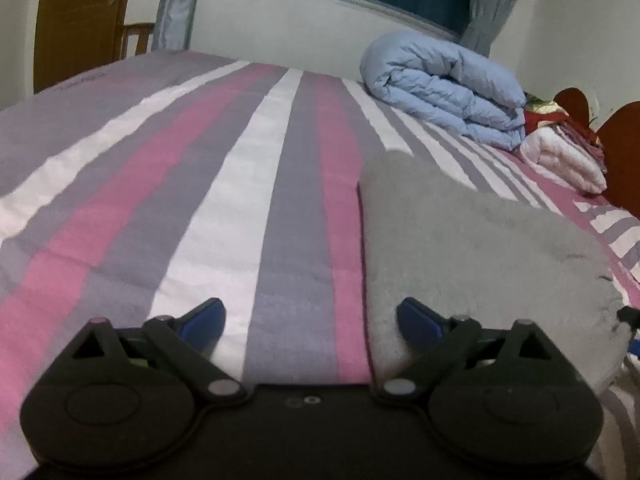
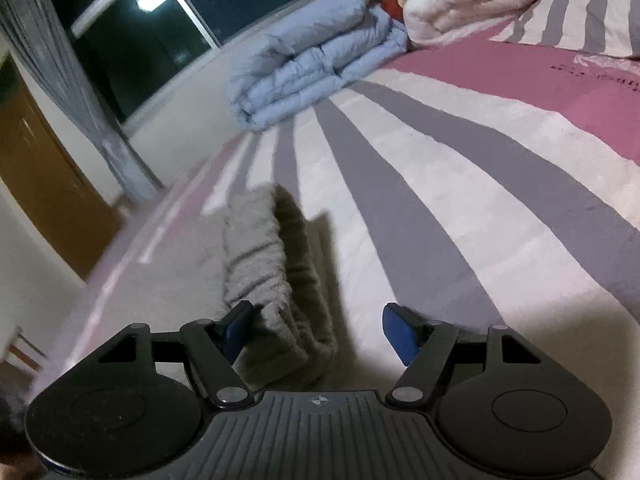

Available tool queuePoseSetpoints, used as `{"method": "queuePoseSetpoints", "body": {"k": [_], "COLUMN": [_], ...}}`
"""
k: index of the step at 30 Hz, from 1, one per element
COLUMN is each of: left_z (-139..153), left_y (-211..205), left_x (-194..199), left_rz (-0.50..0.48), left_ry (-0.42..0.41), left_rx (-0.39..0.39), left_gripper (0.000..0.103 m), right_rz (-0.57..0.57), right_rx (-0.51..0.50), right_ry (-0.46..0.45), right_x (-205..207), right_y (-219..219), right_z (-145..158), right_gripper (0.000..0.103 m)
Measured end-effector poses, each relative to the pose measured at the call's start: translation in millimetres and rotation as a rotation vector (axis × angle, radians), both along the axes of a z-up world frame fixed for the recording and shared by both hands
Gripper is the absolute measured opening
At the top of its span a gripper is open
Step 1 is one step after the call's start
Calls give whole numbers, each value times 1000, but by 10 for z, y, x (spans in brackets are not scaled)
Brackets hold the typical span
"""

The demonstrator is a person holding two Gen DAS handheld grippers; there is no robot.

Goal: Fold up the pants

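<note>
The grey fleece pants lie folded on the striped bed sheet. In the left wrist view my left gripper is open, its right finger over the pants' near left edge, its left finger over bare sheet. In the right wrist view the pants show as a stacked fold with its edge toward me. My right gripper is open; its left finger touches the fold's near end and the fold sits partly between the fingers.
A folded light-blue duvet and a white folded quilt with red cloth lie at the head of the bed. A striped pillow lies far right. A window, grey curtains and a wooden door stand beyond the bed.
</note>
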State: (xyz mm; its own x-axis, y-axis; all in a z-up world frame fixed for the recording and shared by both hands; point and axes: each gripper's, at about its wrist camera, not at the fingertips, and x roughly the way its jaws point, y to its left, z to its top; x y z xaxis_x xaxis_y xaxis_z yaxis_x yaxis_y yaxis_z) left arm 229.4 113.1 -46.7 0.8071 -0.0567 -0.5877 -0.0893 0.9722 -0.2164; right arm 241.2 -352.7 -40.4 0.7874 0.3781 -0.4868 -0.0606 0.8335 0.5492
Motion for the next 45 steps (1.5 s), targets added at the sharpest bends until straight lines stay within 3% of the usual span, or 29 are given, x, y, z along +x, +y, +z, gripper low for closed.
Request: {"method": "queuePoseSetpoints", "body": {"k": [3, 12, 15, 34, 39, 45], "left_z": [58, 109, 88, 112, 229, 278], "left_y": [44, -143, -149, -173, -138, -27], "left_x": [9, 295, 346, 309, -4, -449], "left_rz": [-12, -112, -116, -120, -89, -7], "left_ry": [-18, 17, 26, -4, -57, -88], "left_rx": [-24, -21, -33, -14, 48, 39], "left_gripper": [84, 86, 86, 85, 86, 87], "right_rz": [48, 94, 92, 96, 52, 48], "right_rx": [25, 12, 60, 85, -11, -143], "right_ry": [-53, 17, 41, 2, -97, -192], "right_x": [-25, 205, 233, 232, -23, -505], "right_y": [-3, 105, 18, -66, -123, -87], "right_z": [86, -7, -68, -56, 168, 316], "right_gripper": [70, 71, 73, 73, 73, 73]}}
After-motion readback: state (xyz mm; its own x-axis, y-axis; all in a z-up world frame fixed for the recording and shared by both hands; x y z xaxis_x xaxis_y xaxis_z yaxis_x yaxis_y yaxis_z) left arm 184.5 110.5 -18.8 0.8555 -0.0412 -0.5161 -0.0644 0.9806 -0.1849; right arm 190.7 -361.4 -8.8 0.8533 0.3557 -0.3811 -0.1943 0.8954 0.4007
